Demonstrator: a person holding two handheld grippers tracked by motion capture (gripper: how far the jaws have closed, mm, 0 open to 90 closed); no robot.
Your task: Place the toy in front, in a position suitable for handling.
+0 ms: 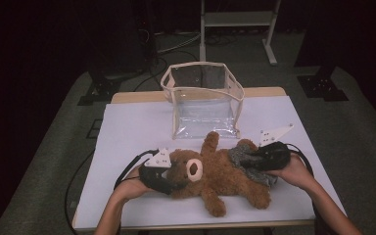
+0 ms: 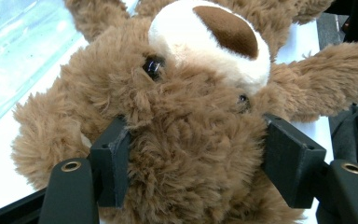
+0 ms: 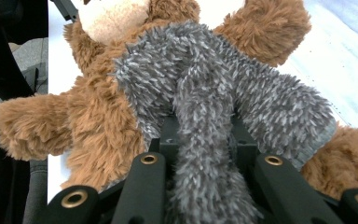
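The teddy bear [image 1: 210,176] is long, shaggy brown plush, with a paler, shorter-piled cream muzzle and a glossy dark plastic eye. Over its lower body lies a grey cloth [image 1: 247,159] of coarse, tufted pile, rougher than the bear's fur. The left claw [image 2: 193,163] and right claw [image 3: 205,140] are matt black plastic with small brass-coloured metal rings at the pivots; each carries a pale, flat matt plate. At the far side stands a bag [image 1: 203,100] of clear, glossy plastic with cream fabric edging. The table [image 1: 127,127] has a smooth, matt white top and a wood-coloured edge.
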